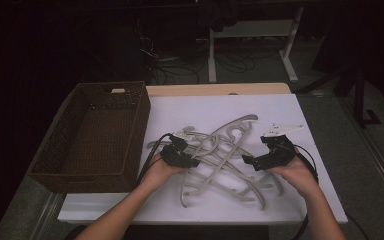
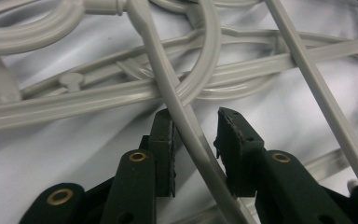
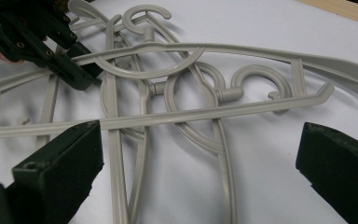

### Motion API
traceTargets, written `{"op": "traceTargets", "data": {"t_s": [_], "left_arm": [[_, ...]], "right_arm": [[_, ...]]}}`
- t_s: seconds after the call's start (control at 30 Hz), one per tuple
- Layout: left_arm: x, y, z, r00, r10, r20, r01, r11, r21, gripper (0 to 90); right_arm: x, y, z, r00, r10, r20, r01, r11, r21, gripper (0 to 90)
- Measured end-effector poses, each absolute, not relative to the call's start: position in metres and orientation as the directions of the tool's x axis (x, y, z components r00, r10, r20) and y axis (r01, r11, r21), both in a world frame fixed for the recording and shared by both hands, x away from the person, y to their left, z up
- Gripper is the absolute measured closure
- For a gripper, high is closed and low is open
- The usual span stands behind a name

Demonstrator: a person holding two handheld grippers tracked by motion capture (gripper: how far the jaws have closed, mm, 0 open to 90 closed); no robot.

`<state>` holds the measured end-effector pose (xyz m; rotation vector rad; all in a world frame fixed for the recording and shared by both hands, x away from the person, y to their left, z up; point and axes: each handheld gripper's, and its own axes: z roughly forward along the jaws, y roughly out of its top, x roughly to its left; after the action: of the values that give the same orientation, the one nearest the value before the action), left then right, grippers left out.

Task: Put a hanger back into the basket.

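A tangle of grey plastic hangers (image 1: pixel 223 155) lies on the white-covered bench (image 1: pixel 310 200), and it is hard going to count them: bars and hooks cross over one another, so I make it several, perhaps four or five, and cannot pin the number. Two hand-held grippers are in play, one per hand. The left hand-held gripper (image 1: pixel 192 162) sits at the near-left edge of the pile, and in its own view (image 2: pixel 195 122) the jaws stand narrowly apart with one slim hanger bar (image 2: pixel 186 119) running up between them, close against the left pad; whether the pads actually press it I cannot tell. The right hand-held gripper (image 1: pixel 247 160) is at the pile's right side, its grey three-cornered plate on top, and in its own view (image 3: pixel 200 140) the jaws gape wide, each cut off at the frame edge, with a long hanger bar (image 3: pixel 191 114) lying just ahead across the gap and three curled hooks visible beyond it. The left hand-held gripper shows far off at the upper left of that view (image 3: pixel 77 72), nose down on the hangers. Off to the left of the left hand-held gripper stands one dark woven basket (image 1: pixel 132 135), its near wall hiding part of its floor. Bare white bench lies open beyond the pile and to the right of the right hand-held gripper; the near edge is close behind both hands. The room behind is dark and hard to read
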<state>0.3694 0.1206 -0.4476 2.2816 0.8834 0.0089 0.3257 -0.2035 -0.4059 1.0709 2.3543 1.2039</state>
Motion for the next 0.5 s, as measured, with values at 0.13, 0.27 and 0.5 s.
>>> {"op": "traceTargets", "data": {"t_s": [0.13, 0.27, 0.5], "left_arm": [[0.373, 0.124, -0.448, 0.757, 0.610, -0.233, 0.604, -0.520, 0.604, 71.8], [0.376, 0.128, -0.448, 0.745, 0.625, -0.235, 0.615, -0.506, 0.605, 75.6], [0.380, 0.132, -0.448, 0.743, 0.621, -0.250, 0.619, -0.496, 0.609, 81.1]], "right_arm": [[0.325, -0.203, -0.405, -0.684, 0.726, 0.076, 0.486, 0.375, 0.790, 0.3], [0.325, -0.203, -0.406, -0.683, 0.726, 0.077, 0.487, 0.375, 0.788, 0.3], [0.325, -0.201, -0.406, -0.688, 0.722, 0.074, 0.485, 0.382, 0.786, 0.3]]}}
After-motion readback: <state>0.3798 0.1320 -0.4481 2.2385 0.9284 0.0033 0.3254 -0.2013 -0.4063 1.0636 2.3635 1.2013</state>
